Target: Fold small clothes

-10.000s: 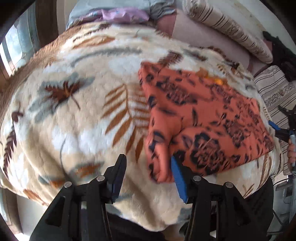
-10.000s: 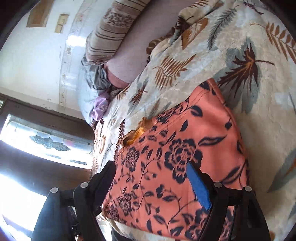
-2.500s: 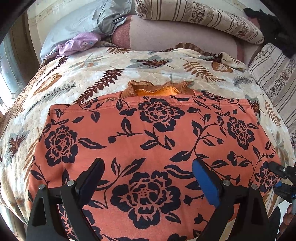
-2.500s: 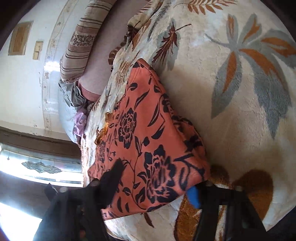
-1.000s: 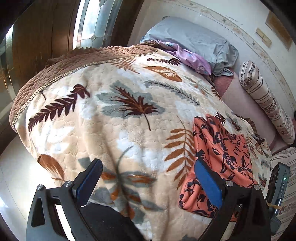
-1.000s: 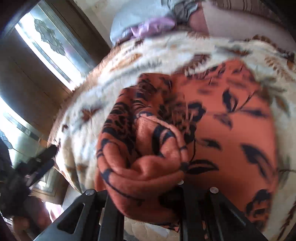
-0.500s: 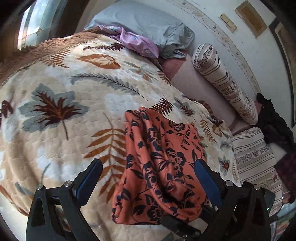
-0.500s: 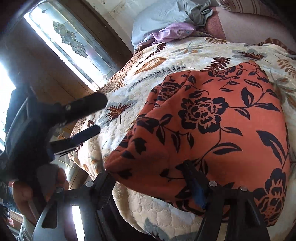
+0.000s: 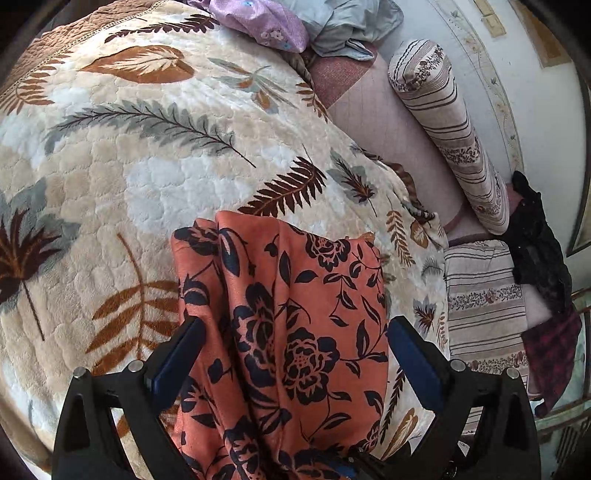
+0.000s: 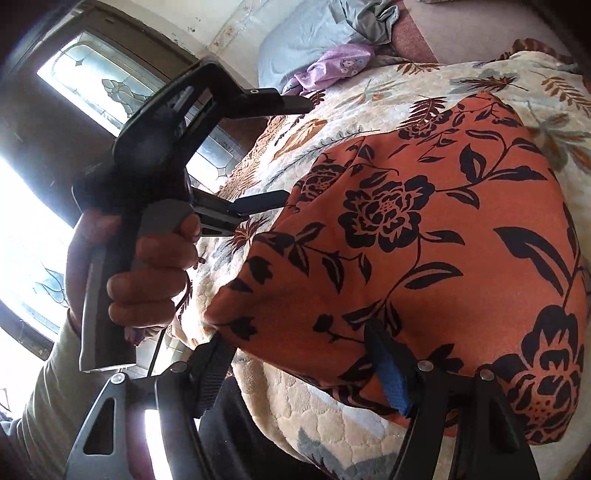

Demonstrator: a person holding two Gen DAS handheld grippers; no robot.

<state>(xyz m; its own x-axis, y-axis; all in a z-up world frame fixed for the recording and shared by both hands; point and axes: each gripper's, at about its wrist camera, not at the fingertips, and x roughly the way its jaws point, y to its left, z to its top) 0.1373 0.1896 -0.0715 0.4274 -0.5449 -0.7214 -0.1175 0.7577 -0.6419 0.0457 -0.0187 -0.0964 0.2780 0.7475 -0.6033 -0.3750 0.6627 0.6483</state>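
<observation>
Lying folded on the leaf-patterned blanket (image 9: 155, 177), the orange floral garment (image 9: 295, 314) sits between the open left hand-held gripper (image 9: 291, 354) jaws (untouched); the right hand-held gripper (image 10: 303, 373), also open, straddles its near edge.

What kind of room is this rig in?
Most likely a bedroom. A plush leaf-print blanket covers a bed, a striped bolster and a grey pillow lie at its head, and a leaded-glass window stands beside it.
</observation>
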